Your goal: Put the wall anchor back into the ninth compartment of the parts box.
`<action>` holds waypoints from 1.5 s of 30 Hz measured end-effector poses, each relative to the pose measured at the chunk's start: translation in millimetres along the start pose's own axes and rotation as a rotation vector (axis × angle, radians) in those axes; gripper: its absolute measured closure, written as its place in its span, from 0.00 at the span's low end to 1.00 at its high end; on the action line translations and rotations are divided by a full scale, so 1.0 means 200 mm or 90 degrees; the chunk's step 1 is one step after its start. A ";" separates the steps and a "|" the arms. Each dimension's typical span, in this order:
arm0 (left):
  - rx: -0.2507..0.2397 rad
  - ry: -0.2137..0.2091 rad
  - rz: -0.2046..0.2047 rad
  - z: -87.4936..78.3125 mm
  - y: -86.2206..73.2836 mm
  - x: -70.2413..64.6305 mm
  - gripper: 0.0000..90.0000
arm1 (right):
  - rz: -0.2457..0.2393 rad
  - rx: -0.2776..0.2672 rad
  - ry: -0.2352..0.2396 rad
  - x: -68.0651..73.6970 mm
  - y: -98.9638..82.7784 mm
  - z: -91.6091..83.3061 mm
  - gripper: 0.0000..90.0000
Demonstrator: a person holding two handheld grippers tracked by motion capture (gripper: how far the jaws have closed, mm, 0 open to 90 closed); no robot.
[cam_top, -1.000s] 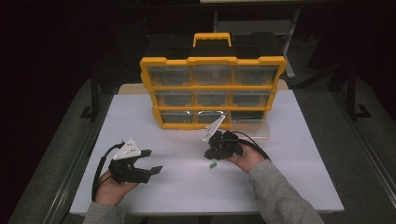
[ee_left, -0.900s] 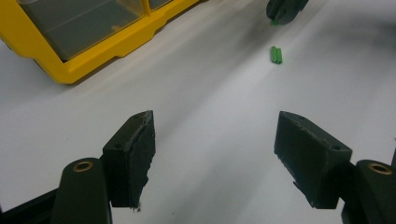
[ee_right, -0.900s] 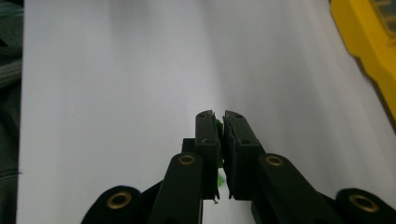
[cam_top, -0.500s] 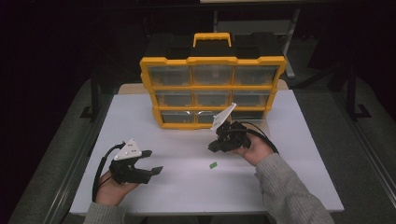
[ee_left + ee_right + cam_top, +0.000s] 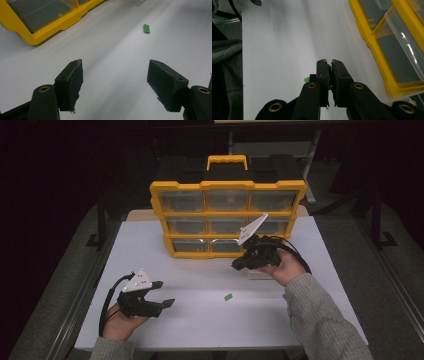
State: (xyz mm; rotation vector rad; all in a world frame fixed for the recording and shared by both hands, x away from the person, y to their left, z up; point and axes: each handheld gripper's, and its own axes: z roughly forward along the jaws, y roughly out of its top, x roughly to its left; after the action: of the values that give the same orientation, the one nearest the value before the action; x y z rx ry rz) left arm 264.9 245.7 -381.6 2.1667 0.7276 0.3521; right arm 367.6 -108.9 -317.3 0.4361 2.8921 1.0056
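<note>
Green plastic piece [image 5: 228, 296] lies on the white table [image 5: 200, 320], not yet stowed in the yellow organizer [image 5: 227, 217]. The right gripper [image 5: 236, 265] is pinched together; the left gripper [image 5: 165, 293] stands apart, idle.

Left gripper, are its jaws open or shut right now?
Open: the left gripper shows its two pads wide apart, bare white table between.

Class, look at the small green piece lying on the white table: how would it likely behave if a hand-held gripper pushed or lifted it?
The green piece looks tiny, so probably very light. It seems made of rounded ribs side by side, so it may roll or skid on the smooth table. It looks stiff rather than floppy.
</note>
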 end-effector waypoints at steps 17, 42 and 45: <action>0.006 -0.002 0.006 0.00 0.00 0.00 0.32 | 0.019 -0.004 -0.034 -0.08 -0.02 -0.17 0.93; 0.005 -0.004 0.006 0.00 0.00 0.00 0.31 | 0.082 0.004 -0.081 -0.21 -0.22 -0.22 0.92; 0.000 -0.005 -0.004 0.00 0.00 0.00 0.31 | 0.093 0.006 -0.081 -0.21 -0.24 -0.21 0.92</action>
State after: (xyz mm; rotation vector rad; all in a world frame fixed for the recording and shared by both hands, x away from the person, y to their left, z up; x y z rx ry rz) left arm 264.5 245.0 -382.8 2.1649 0.7300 0.3395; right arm 390.9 -183.0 -315.8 0.6948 2.7873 0.9440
